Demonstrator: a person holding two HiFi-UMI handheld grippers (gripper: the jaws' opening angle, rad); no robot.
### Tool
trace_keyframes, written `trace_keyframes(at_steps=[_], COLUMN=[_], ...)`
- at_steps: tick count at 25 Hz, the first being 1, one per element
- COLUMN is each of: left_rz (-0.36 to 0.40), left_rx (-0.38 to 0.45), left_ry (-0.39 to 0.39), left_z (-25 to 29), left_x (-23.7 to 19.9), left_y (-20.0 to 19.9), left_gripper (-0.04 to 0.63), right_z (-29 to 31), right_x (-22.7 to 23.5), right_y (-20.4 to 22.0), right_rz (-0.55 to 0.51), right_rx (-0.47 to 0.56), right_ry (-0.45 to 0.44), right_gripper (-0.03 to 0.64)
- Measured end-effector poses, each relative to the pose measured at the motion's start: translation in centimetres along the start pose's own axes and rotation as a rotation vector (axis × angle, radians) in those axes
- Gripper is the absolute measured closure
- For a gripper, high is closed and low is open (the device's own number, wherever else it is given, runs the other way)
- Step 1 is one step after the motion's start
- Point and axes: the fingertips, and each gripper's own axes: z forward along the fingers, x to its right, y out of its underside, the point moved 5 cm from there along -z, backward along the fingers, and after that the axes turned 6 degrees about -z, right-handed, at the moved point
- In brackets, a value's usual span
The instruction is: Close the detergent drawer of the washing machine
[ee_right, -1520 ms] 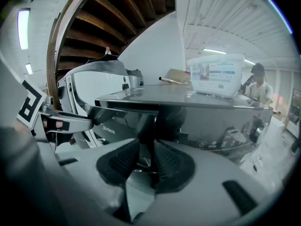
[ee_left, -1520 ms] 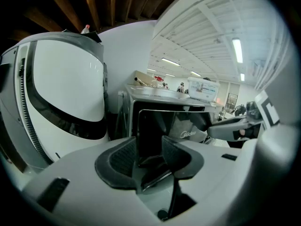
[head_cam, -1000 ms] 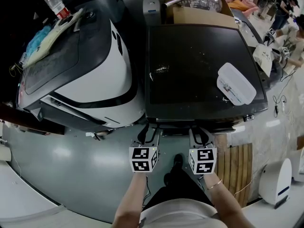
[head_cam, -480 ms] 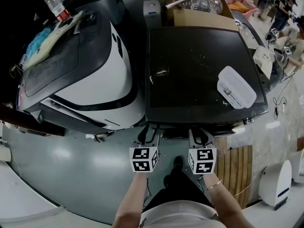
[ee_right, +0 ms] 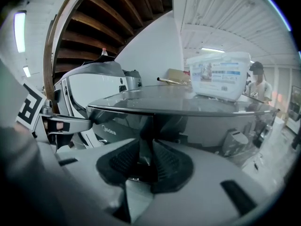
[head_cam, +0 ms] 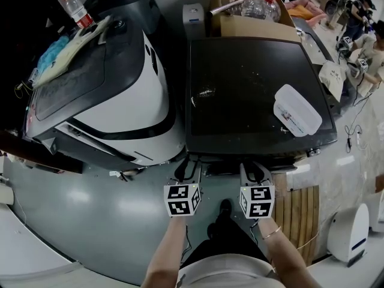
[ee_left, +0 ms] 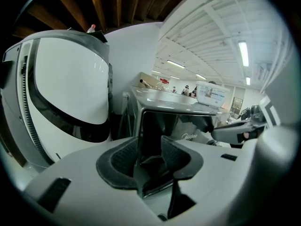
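The dark-topped washing machine stands in front of me, its Midea-marked front panel facing both grippers. Below its front lip a grey strip shows; I cannot tell whether that is the detergent drawer or how far out it stands. My left gripper is at the panel's left corner. Its jaws are closing, with the dark panel edge in the gap and the pads apart from it. My right gripper is just under the lip, its jaws a narrow slit apart, gripping nothing that I can see.
A white-and-black machine stands close on the left, with cloths and a bottle on top. A white plastic box lies on the washer's lid. A cardboard box stands behind it, a wooden slat mat at the right.
Both grippers stay where they were at the washer's front. Only the head view has shifted slightly.
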Motion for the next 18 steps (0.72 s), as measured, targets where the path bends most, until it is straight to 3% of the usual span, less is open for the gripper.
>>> trace_keyframes(at_steps=[18], left_rz=[-0.009], left_rx=[0.086], left_ry=[-0.008], left_z=[-7.3], left_x=[0.3], left_y=[-0.8], left_gripper=[0.563], right_z=[-6.5], right_x=[-3.0], right_y=[-1.6], right_rz=[0.007], right_rx=[0.139], right_ry=[-0.042], right_gripper=[0.558])
